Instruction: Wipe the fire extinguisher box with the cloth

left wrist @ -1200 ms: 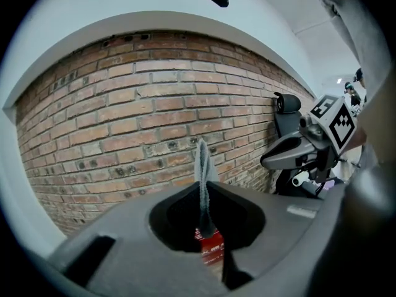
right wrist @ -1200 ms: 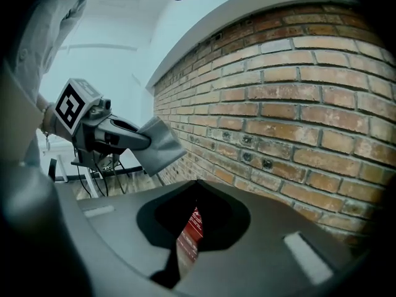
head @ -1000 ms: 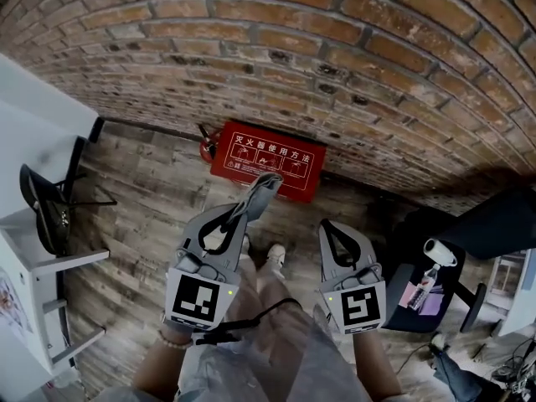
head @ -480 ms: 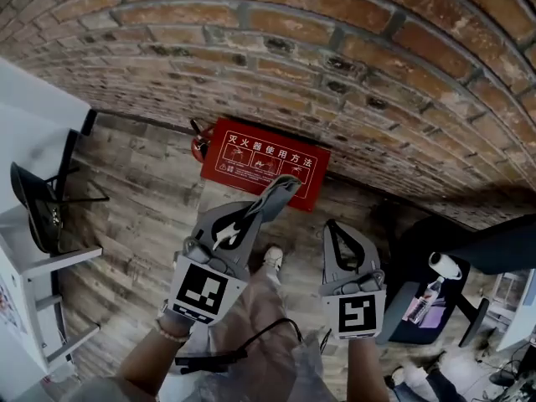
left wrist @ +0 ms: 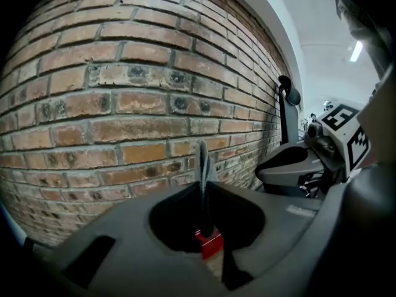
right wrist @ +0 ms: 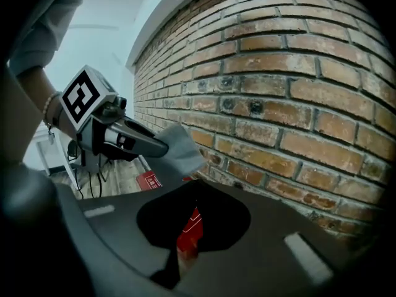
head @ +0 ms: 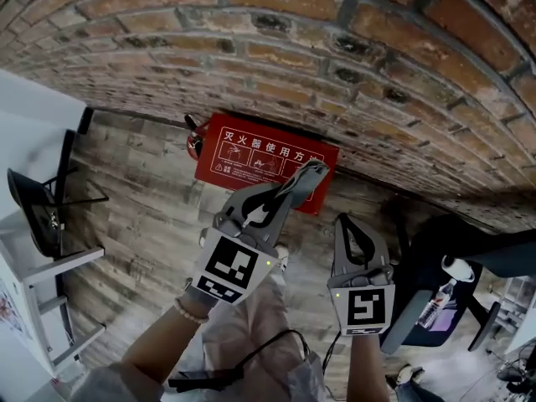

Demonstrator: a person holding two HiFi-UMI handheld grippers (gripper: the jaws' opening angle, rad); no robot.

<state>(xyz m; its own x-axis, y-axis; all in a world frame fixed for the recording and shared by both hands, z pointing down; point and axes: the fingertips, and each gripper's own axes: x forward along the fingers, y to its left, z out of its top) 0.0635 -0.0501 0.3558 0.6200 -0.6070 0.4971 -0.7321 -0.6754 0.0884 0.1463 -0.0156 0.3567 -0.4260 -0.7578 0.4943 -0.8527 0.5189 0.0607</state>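
Note:
The red fire extinguisher box point(head: 251, 159) with white print lies on the wooden floor against the brick wall. My left gripper point(head: 295, 187) is shut on a grey cloth point(head: 308, 177), which hangs over the box's right end in the head view. In the left gripper view the cloth point(left wrist: 202, 166) stands edge-on between the jaws, with a bit of the red box point(left wrist: 209, 243) behind it. My right gripper point(head: 346, 221) hangs to the right of the left one, shut and holding nothing. The right gripper view shows the cloth point(right wrist: 180, 148) and the box point(right wrist: 149, 179) beyond.
The brick wall point(head: 352, 65) rises right behind the box. A red extinguisher point(head: 194, 145) sits at the box's left end. A black chair point(head: 38, 212) and a white shelf point(head: 50, 266) stand at the left. Another dark chair point(head: 435, 254) and a bottle point(head: 439, 301) are at the right.
My left gripper has carried the cloth forward and to the right, from short of the box to over its right end. The right gripper has followed a little, and the wall looks closer.

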